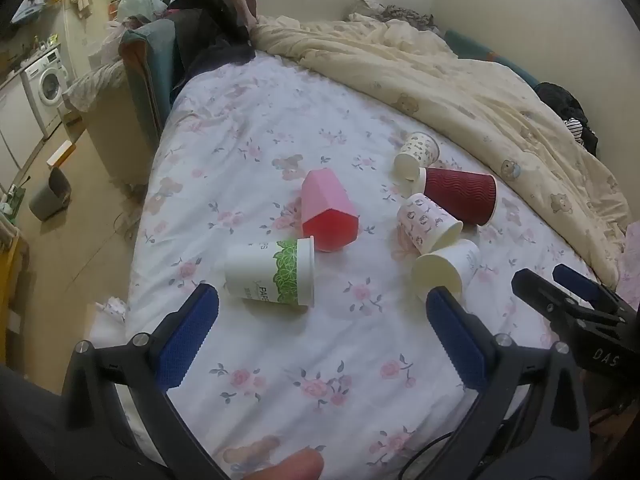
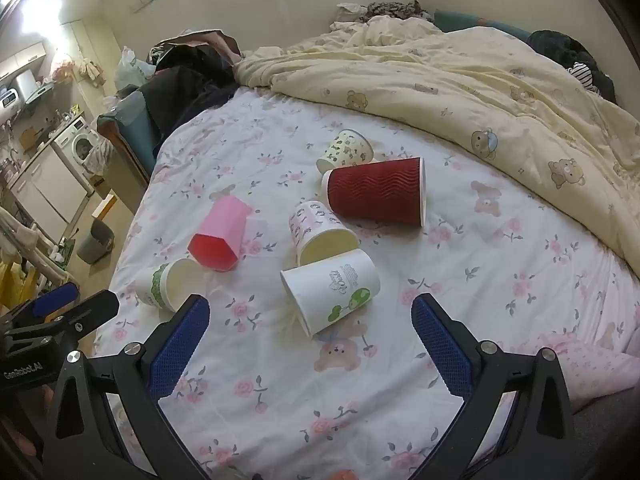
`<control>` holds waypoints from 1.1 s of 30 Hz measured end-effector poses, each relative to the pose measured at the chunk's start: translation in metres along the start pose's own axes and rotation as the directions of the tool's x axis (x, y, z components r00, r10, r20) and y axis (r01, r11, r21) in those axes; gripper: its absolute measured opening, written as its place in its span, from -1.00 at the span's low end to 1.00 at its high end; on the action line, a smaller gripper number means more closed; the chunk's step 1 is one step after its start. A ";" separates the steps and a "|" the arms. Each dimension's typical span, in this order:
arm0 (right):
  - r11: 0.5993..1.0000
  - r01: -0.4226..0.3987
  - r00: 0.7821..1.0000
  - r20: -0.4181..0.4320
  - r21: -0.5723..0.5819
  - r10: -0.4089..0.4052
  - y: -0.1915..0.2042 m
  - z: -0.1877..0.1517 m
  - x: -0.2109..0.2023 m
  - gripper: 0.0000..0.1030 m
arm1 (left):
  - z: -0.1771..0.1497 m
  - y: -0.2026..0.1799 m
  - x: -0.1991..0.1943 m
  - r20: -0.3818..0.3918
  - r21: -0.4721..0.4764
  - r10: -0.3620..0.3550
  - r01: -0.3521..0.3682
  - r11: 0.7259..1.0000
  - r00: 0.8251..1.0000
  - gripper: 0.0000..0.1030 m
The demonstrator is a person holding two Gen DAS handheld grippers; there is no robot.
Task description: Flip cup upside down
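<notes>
Several cups lie on their sides on the floral bed sheet [image 1: 280, 360]. A white cup with a green leaf band [image 1: 272, 276] [image 2: 170, 286] lies just ahead of my open, empty left gripper [image 1: 322, 308]. A pink faceted cup [image 1: 326, 210] [image 2: 220, 234] lies beyond it. A plain white cup with green print [image 1: 446, 270] [image 2: 334, 294] lies just ahead of my open, empty right gripper [image 2: 310, 316]. A pink-patterned cup [image 1: 428, 220] [image 2: 320, 234], a dark red ribbed cup [image 1: 460, 194] [image 2: 378, 192] and a small patterned cup [image 1: 416, 154] [image 2: 346, 150] lie further back.
A cream bear-print duvet [image 1: 460, 80] [image 2: 480, 80] is bunched at the back and right. Dark clothes [image 1: 212, 32] are piled at the far left corner of the bed. The bed's left edge drops to the floor with a grey bin [image 1: 50, 198] and a washing machine [image 1: 44, 80].
</notes>
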State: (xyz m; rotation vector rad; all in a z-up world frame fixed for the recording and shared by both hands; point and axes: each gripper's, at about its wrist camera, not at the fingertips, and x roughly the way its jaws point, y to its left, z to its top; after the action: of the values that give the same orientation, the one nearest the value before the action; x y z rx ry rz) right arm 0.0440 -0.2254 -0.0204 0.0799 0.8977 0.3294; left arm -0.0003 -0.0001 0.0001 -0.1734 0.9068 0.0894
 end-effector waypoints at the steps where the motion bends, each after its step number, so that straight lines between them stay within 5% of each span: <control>1: 1.000 0.005 1.000 -0.003 -0.002 -0.005 0.000 0.000 0.000 1.00 | 0.000 0.000 0.000 -0.001 -0.002 0.000 0.000 1.000 1.000 0.99; 33: 1.000 -0.001 1.000 -0.012 0.000 0.001 0.000 0.000 0.004 1.00 | -0.005 0.005 0.005 -0.029 -0.029 -0.005 0.004 1.000 1.000 0.99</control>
State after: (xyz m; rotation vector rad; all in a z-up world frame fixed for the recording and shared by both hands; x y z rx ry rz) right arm 0.0460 -0.2245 -0.0235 0.0786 0.9093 0.3307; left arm -0.0017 0.0039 -0.0069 -0.2035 0.9341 0.0961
